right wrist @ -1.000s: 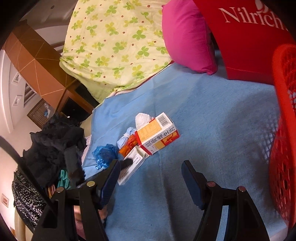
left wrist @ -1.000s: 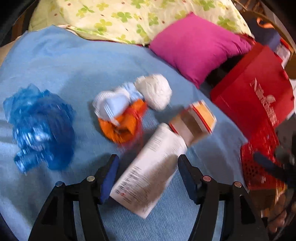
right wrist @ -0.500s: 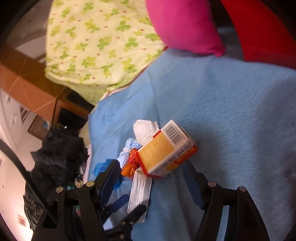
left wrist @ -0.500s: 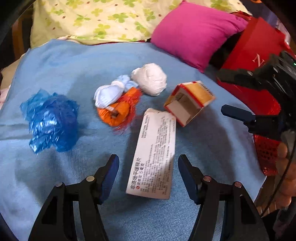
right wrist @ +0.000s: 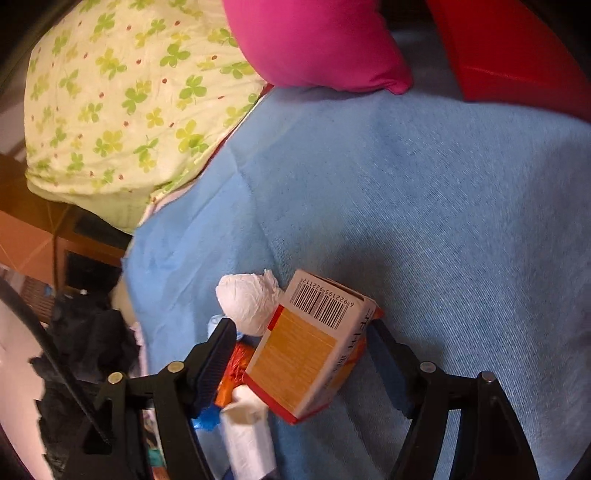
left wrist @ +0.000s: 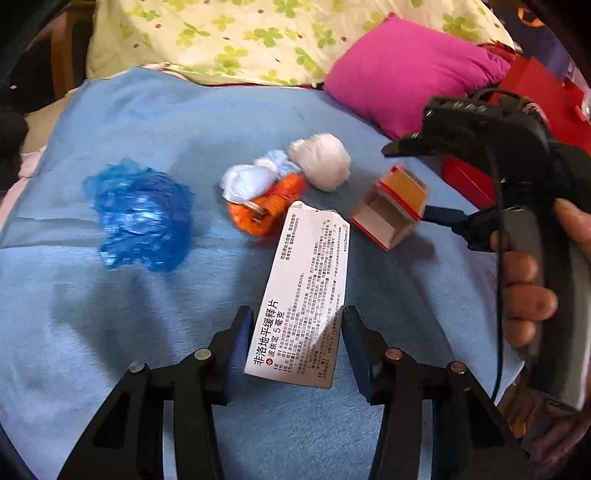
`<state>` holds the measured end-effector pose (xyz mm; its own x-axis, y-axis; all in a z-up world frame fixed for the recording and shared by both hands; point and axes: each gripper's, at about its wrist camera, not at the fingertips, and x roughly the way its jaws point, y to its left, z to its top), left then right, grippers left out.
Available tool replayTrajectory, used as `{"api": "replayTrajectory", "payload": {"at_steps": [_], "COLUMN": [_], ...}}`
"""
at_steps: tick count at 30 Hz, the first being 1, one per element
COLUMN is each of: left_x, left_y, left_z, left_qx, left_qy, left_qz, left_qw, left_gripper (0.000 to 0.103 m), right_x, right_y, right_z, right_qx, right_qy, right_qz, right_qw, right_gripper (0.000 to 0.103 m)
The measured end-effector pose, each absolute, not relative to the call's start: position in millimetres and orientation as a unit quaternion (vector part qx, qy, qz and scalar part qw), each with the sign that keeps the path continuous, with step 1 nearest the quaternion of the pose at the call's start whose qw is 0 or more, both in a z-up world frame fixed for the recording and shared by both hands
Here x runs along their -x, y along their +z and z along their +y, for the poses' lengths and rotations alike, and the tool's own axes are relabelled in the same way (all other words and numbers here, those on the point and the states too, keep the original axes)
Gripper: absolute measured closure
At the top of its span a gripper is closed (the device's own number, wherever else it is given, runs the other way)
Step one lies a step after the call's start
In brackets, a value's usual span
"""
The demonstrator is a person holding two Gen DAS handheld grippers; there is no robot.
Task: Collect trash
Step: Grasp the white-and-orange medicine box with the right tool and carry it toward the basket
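Trash lies on a blue blanket [left wrist: 110, 332]. A flat white medicine box [left wrist: 303, 295] lies with its near end between the fingers of my open left gripper [left wrist: 297, 345]. A yellow and red carton [left wrist: 391, 206] lies to its right, between the open fingers of my right gripper [right wrist: 303, 354], seen close in the right wrist view [right wrist: 310, 350]. A white tissue ball [left wrist: 321, 160], a white and orange wad [left wrist: 258, 192] and a crumpled blue plastic bag [left wrist: 140, 218] lie nearby.
A pink pillow [left wrist: 410, 70] and a clover-print quilt [left wrist: 258, 33] lie at the back. A red bag [left wrist: 546, 96] stands at the right behind my right gripper's body [left wrist: 491, 147]. Dark clothes [right wrist: 85, 350] hang off the bed's left edge.
My right gripper has come down from the right and now straddles the yellow carton. My left gripper has drawn in around the white medicine box, jaws narrower than before.
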<state>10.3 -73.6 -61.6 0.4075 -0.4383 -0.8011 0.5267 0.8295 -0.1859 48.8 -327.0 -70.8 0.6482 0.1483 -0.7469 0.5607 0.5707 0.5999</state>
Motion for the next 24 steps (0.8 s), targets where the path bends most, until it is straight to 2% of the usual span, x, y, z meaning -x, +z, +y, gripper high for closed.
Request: {"api": "replayTrajectory", "payload": {"at_steps": [10, 12, 14, 20, 24], "left_x": [-3.9, -4.5, -6.2, -14.7, -3.4], "left_y": [-35.3, -29.5, -27.7, -28.8, -21.3], "left_z": [-59.4, -55.6, -54.7, -63.1, -66.2], "left_qx": [-0.055, -0.049, -0.041, -0.032, -0.04], "left_qy": [-0.245, -0.238, -0.234, -0.224, -0.218], "left_qz": [0.408, 0.398, 0.391, 0.374, 0.356], "left_qw": [0.878, 0.885, 0.889, 0.899, 0.908], "left_gripper": [0.052, 0.052, 0.052, 0.052, 0.052], "right_x": [-66.0, -56.9, -50.6, -27.7, -5.9], "right_y": [-73.2, -75.6, -75.3, -71.7, -51.5], "right_z": [-282.9, -285.8, -288.5, -296.5, -292.5], "right_qx": [-0.282, -0.277, -0.272, -0.283, -0.265], "right_qy": [-0.145, -0.142, -0.129, -0.093, -0.075], "right_qz": [0.447, 0.445, 0.445, 0.443, 0.422], "right_qw": [0.837, 0.84, 0.844, 0.846, 0.864], "right_gripper": [0.026, 0.034, 0.037, 0.041, 0.048]}}
